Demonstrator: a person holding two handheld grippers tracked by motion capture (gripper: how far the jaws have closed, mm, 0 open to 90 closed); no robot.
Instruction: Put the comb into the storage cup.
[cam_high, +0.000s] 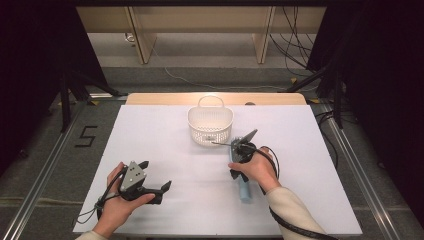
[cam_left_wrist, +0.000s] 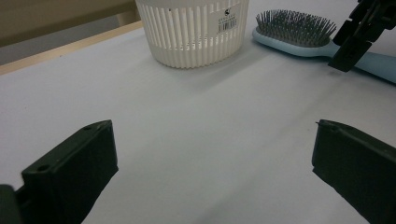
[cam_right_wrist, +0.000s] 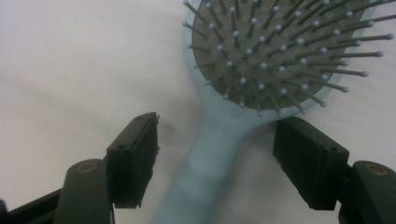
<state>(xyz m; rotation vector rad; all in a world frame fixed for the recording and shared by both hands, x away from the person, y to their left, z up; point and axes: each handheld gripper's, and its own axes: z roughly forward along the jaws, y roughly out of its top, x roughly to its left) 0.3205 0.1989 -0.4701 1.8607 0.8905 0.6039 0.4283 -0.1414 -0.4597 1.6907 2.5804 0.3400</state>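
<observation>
right tongs straddle the hairbrush neck, ready to pinch

the light blue hairbrush (cam_right_wrist: 219, 140) lies bristles-up on the white table (cam_high: 160, 150), just in front of the white basket (cam_high: 210, 125), its head toward the basket and its handle running back toward the person; the right tongs (cam_right_wrist: 215, 158) sit low over it, spread, one jaw on each side of the neck where the handle widens into the head, with a clear gap on both sides, so nothing is pinched yet; the left tongs (cam_left_wrist: 215, 172) rest spread over bare table, well apart from the brush, holding nothing.

the step in hand looks like a grasp of the brush; to do it well, i judge the jaws should stay square across the narrow neck and close evenly, so that the smooth, rounded plastic does not squirt sideways or roll; pinching below the bristle pad keeps the pads off the pins; a firm close before any lift seems wise, since the head is heavier than the handle and may tip.

room is generous; the basket rim stands near the brush head, so a lift should go straight up before swinging over; the table's right edge lies well off, and the left hand (cam_high: 117, 200) is out of the way.
</observation>
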